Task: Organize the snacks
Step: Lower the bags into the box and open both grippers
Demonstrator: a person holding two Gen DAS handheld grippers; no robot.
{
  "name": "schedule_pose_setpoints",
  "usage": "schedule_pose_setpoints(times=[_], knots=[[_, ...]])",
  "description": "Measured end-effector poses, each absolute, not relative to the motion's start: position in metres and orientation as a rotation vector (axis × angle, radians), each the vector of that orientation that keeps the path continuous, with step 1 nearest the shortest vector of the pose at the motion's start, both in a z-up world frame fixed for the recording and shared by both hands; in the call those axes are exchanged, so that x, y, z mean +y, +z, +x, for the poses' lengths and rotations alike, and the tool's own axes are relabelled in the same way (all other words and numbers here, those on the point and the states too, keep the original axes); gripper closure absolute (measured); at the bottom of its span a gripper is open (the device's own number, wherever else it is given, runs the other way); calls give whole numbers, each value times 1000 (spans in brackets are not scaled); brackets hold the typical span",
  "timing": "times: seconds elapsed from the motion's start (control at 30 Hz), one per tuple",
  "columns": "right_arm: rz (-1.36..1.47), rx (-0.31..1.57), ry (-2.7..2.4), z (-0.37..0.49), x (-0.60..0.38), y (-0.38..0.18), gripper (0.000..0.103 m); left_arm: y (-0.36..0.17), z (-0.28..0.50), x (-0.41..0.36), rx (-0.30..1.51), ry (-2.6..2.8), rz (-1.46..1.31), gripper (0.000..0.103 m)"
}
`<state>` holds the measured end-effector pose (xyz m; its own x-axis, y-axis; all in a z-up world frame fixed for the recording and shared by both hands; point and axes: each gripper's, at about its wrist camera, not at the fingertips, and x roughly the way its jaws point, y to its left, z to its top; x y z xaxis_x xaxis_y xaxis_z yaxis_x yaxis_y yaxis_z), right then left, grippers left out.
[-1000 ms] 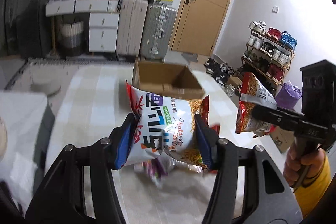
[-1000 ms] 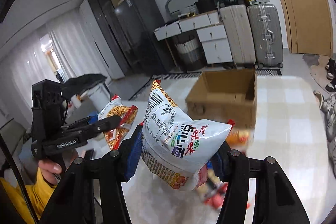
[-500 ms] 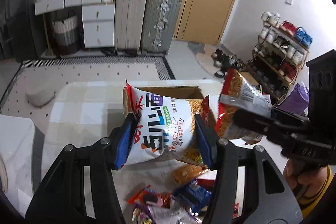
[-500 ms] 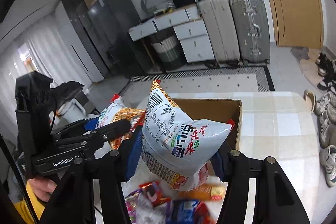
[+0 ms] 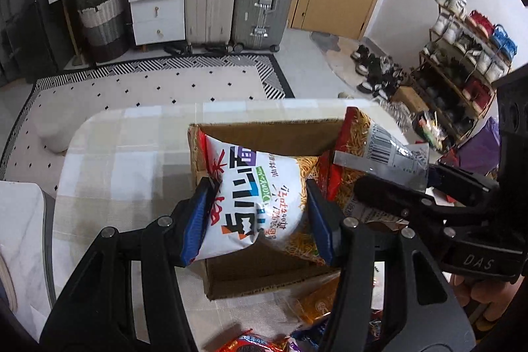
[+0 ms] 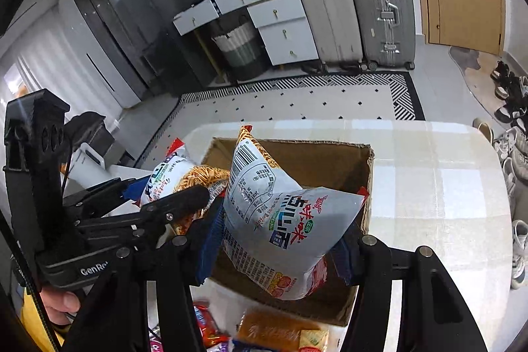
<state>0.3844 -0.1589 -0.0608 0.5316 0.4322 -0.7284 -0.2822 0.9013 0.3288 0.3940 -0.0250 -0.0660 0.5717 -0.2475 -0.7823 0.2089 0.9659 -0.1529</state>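
table (image 5: 132,160) snacks (image 6: 280,332) cut off below the box (image 6: 330,160).

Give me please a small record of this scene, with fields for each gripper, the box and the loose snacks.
left gripper: shut on a noodle snack bag, above the box
right gripper: shut on a second noodle snack bag, above the box
cardboard box: open top, on the checked table
loose snacks: on the table, at the near side of the box
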Motion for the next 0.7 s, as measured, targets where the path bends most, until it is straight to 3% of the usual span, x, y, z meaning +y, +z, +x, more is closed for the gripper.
schedule_pose_setpoints(times=[0.7], knots=[[83, 975, 392, 391, -144, -92, 44, -121, 429, -27, 1002, -251, -54, 50]])
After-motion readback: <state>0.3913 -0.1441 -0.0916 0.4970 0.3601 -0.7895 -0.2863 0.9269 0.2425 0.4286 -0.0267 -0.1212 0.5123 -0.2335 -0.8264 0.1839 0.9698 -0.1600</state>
